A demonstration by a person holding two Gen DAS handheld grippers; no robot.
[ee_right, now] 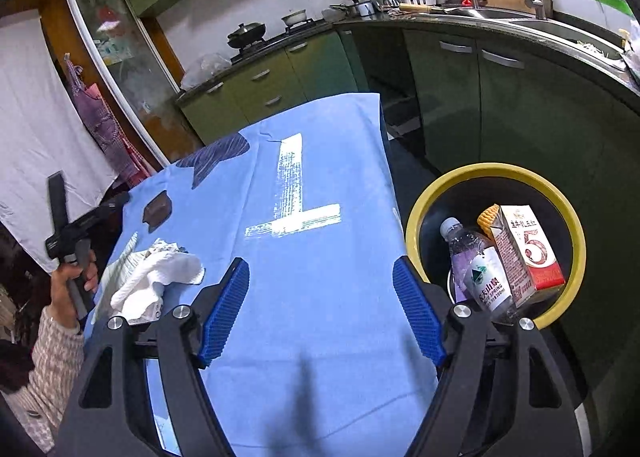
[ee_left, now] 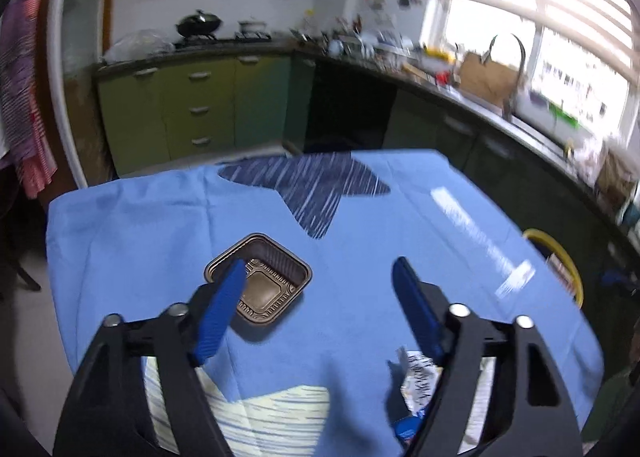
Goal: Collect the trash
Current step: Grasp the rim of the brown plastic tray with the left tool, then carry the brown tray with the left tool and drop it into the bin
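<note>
The step in hand looks like a pickup of what is left on the desk (ee_right: 320,297), which is covered by a blue cloth; the bin (ee_right: 416,217) beside its right edge already holds a bottle (ee_right: 476,269) and a carton (ee_right: 528,249).

On the left, the left tongs (ee_left: 320,277) hang above the cloth with their jaws wide apart and nothing between them. A brown tray (ee_left: 276,277) lies flat just ahead, partly behind the left pad, so the tongs sit a little to its right. A crumpled wrapper (ee_left: 416,381) lies low under the right finger. The next move probably calls for shifting left and down until one wall of the tray sits between the pads, then closing.

On the right, the right tongs (ee_right: 320,281) are also spread and empty, over bare cloth. A crumpled white paper (ee_right: 156,281) lies to their left, the bin just to their right.
</note>
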